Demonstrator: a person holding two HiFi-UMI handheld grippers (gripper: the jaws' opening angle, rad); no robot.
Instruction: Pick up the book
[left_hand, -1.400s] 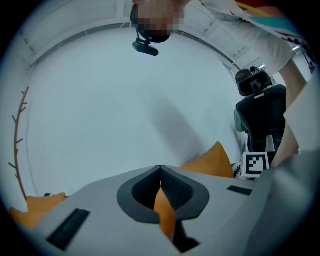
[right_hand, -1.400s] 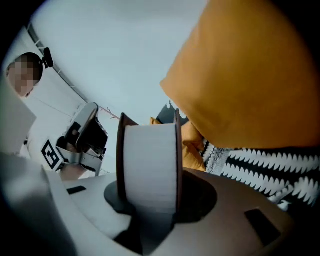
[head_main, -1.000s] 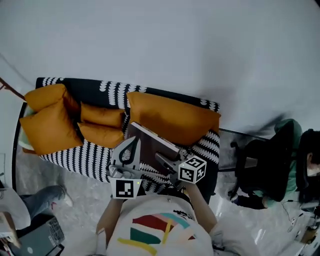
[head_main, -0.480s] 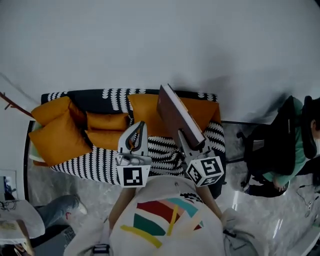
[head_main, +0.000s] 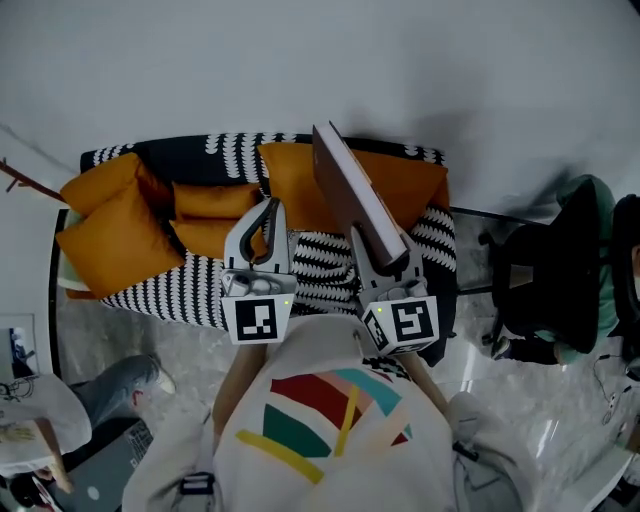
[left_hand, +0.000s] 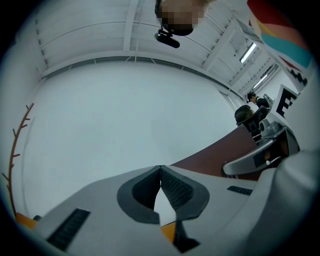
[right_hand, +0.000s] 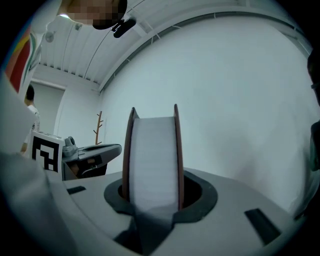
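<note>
Squeeze firmly, since your right hand-held gripper (right_hand: 152, 202) pinches the upright book (right_hand: 152, 150) only by its edge, and your left hand-held gripper (left_hand: 160, 182) is pressed together, empty.

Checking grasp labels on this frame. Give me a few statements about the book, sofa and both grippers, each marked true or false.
1. The right gripper is clamped on the book. True.
2. The book lies flat on the sofa. False: it is held in the air above the sofa, cover steeply tilted.
3. The left gripper holds a cushion. False: its jaws are together with nothing between them.
4. Orange cushions lie on the sofa. True.
</note>
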